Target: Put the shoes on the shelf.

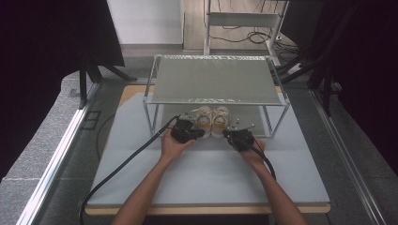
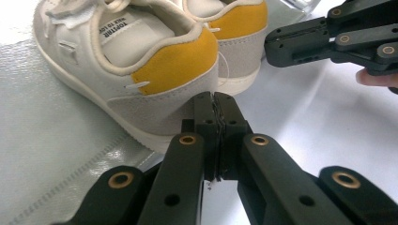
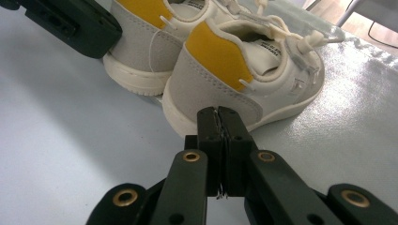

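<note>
High view: pair of small cream suede-and-leather sneakers with yellow heel patches (image 1: 212, 120) standing side by side, heels toward the person, on the lower level of a metal-framed two-tier shelf rack with translucent grey shelf sheets (image 1: 213, 82). Upper shelf sheet bare. Rack standing on a pale blue-grey counter (image 1: 206, 173), toward its far half. Left black two-jaw tool (image 1: 199, 133) held just in front of the left sneaker's heel, right black two-jaw tool (image 1: 228, 134) just in front of the right sneaker's heel, both hands (image 1: 174, 146) resting low over the counter, black cables trailing back toward the near edge.

Left gripper view: left tool (image 2: 215, 101) with jaws pressed together, nothing between them, tips right at the grey suede heel of the nearer sneaker (image 2: 141, 70); touching or a hair apart, cannot tell. White label with dark print visible inside that shoe. Other tool entering at upper right, beside the second sneaker's heel.

Right gripper view: right tool (image 3: 218, 114) likewise with jaws together and empty, tips just at the heel of the nearer sneaker (image 3: 244, 70); contact not clear. Sneakers' soles partly on the glossy shelf sheet, heels at its front edge above the counter.
</note>
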